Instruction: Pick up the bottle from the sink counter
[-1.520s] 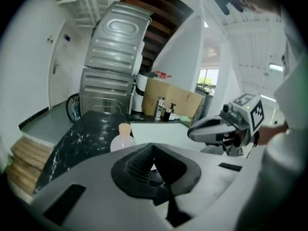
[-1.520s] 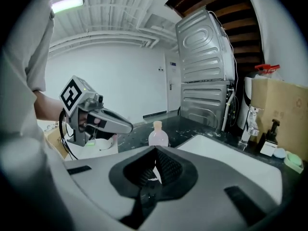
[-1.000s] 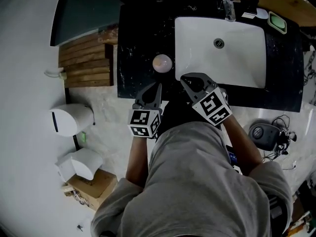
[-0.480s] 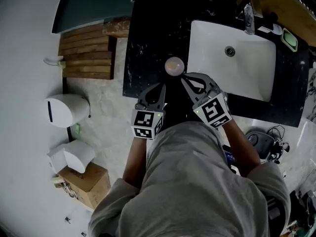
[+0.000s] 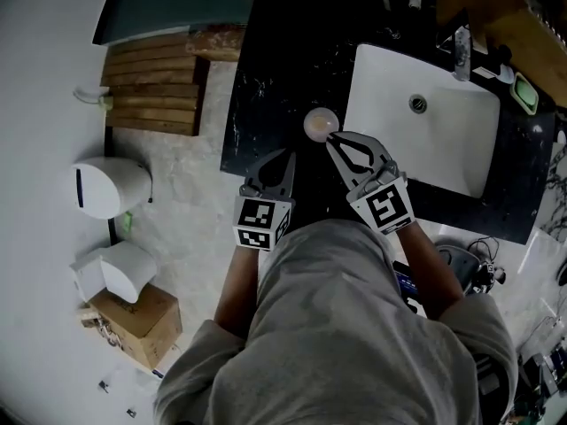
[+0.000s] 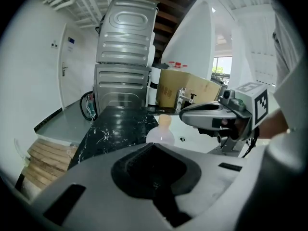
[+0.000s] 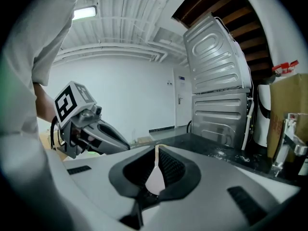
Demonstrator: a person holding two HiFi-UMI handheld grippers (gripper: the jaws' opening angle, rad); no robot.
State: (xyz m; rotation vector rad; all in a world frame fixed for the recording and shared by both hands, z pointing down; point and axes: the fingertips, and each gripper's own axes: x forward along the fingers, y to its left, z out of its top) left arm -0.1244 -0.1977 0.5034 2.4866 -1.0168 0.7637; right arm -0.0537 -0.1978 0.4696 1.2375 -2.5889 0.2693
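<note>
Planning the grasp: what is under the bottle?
Black counter, beside the sink. The bottle hides its own base from above; the left gripper hides it from the side.

The bottle (image 5: 321, 124), pale and round-bodied with a peach cap, stood upright on the black marbled counter (image 5: 266, 104), at the sink's (image 5: 443, 144) nine o'clock.

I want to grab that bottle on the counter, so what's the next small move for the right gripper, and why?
Probably open the right gripper first. Its jaws are shut, with the tips close beside the bottle, which stands upright on the black counter next to the sink; shut jaws would likely only push it.
</note>
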